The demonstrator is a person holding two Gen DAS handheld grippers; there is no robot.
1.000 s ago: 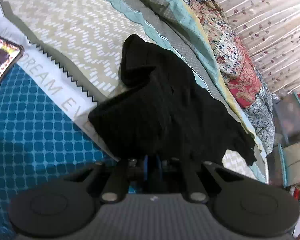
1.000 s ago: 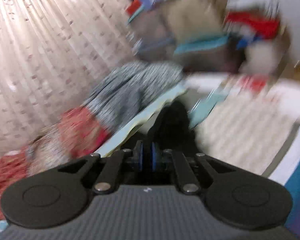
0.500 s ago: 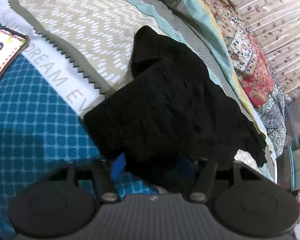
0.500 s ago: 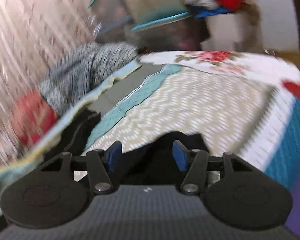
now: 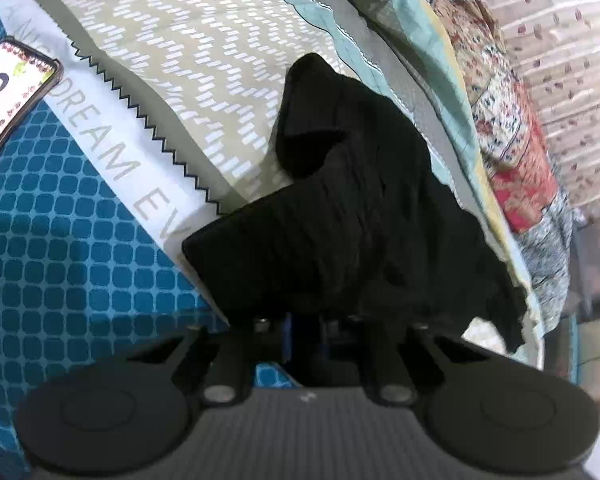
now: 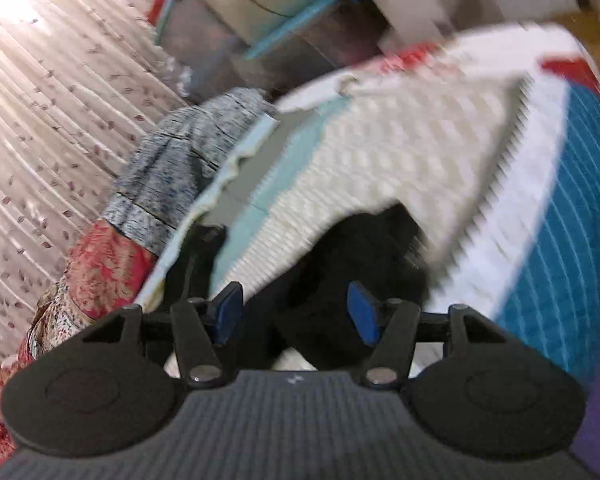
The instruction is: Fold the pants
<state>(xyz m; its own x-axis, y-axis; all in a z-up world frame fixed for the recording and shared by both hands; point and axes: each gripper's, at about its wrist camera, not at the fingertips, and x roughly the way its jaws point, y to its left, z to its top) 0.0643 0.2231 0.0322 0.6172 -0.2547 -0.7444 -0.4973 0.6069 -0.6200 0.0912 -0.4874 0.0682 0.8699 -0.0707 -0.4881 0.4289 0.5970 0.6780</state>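
- The black pants (image 5: 352, 208) lie bunched on the bed (image 5: 172, 40).
- The left gripper (image 5: 304, 336) is clenched on the pants' near edge.
- The right gripper (image 6: 296, 312) is released, jaws apart over the pants (image 6: 340, 280).

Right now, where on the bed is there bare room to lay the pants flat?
Free: the chevron sheet left of the black pants, and the teal grid below the phone. Crowded: the right edge, with the rumpled floral bedding.
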